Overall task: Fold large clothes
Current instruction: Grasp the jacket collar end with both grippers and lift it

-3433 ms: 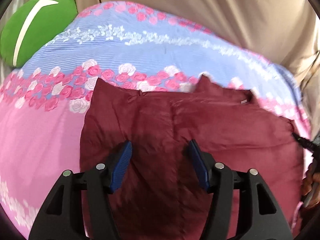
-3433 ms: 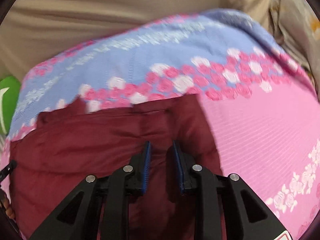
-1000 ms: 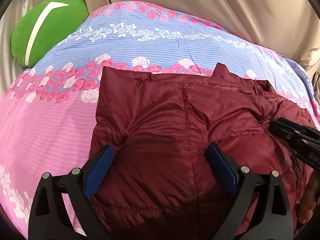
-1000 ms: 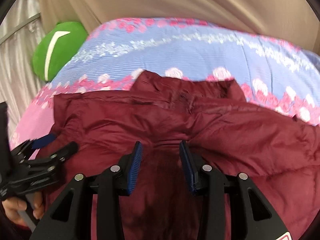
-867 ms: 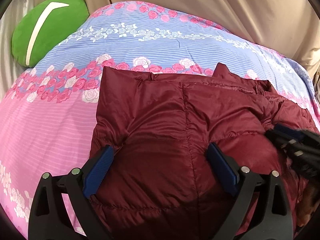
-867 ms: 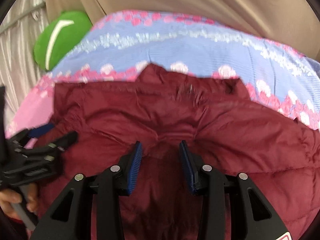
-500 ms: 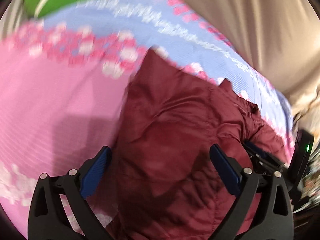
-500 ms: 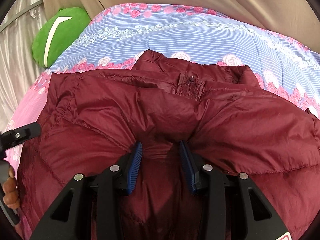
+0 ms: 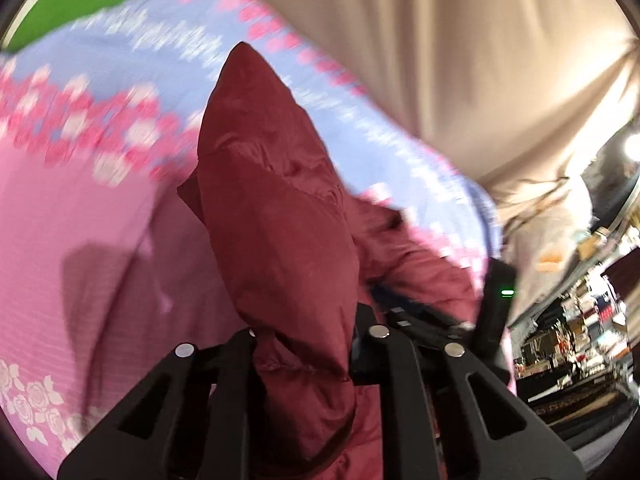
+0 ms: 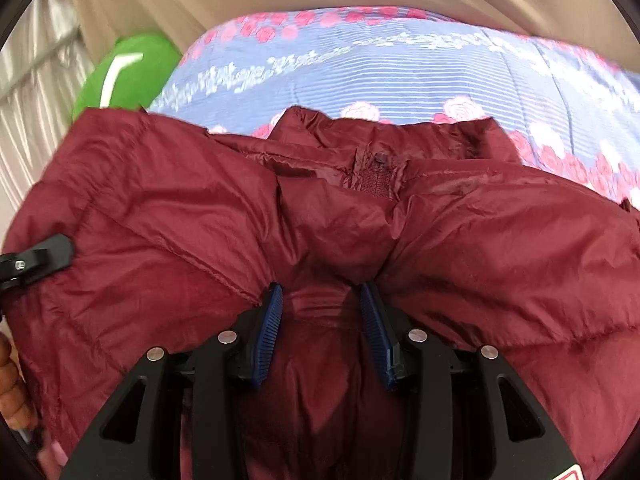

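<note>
A maroon puffer jacket (image 10: 480, 240) lies on a bed with a pink and blue floral cover (image 10: 360, 64). Its collar and zip top (image 10: 378, 172) point to the far side. My left gripper (image 9: 304, 340) is shut on the jacket's left edge (image 9: 280, 208) and lifts it off the bed; the cloth hides its pads. My right gripper (image 10: 322, 316) rests on the jacket's middle with its blue pads (image 10: 270, 328) apart and a bunched fold of cloth between them. The left gripper shows at the left edge of the right wrist view (image 10: 36, 262).
A green cushion (image 10: 124, 72) lies at the bed's far left corner. A beige curtain (image 9: 440, 60) hangs behind the bed. The right gripper's body (image 9: 496, 300) shows beside the jacket in the left wrist view. Cluttered shelves (image 9: 580, 340) stand to the right.
My left gripper has closed from wide open onto the jacket's left edge and raised it. The right gripper has stayed on the jacket's middle with the same gap.
</note>
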The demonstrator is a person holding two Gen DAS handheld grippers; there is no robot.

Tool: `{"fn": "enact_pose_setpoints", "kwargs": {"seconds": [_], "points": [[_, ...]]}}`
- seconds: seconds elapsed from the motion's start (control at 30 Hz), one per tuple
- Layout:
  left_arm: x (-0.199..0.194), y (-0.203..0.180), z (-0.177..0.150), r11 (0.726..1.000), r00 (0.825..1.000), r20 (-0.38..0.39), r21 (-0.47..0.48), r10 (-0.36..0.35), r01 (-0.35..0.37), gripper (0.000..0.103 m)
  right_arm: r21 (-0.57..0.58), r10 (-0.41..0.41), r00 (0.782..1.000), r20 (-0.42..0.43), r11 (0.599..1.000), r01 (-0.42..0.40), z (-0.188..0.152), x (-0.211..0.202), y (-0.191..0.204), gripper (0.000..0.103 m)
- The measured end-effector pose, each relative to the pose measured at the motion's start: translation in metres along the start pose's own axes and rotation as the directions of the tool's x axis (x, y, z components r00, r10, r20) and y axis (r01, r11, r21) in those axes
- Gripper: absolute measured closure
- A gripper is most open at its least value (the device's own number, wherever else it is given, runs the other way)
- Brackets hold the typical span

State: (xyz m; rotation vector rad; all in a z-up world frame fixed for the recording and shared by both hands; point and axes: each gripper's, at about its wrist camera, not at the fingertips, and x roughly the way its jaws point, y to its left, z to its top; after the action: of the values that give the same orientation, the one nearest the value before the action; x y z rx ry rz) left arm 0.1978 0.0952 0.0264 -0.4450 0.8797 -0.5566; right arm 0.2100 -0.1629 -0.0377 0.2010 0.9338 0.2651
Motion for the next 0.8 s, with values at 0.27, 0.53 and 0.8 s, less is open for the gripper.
{"fn": "enact_pose_setpoints", "kwargs": {"seconds": [0.27,0.53,0.8], "points": [[-0.030,-0.095,0.005,0.968,0.980,0.047,0.175,-0.191,0.180,0.091,0.155,-0.039,0.999,0.033,0.987,0.034,-0.002,-0.054,-0.069,0.087],[-0.031,-0.132,-0.008,0.953,0.976,0.031,0.225,-0.217,0.205,0.093,0.081,0.065,0.996,-0.061,0.995,-0.060,-0.004,0.004,-0.030,0.099],[-0.038,-0.098,-0.002,0.987,0.991,0.094,0.138,-0.091,0.077,0.093,0.100,0.067,0.996,0.050,0.992,-0.072,-0.005,-0.038,-0.029,0.096]]}}
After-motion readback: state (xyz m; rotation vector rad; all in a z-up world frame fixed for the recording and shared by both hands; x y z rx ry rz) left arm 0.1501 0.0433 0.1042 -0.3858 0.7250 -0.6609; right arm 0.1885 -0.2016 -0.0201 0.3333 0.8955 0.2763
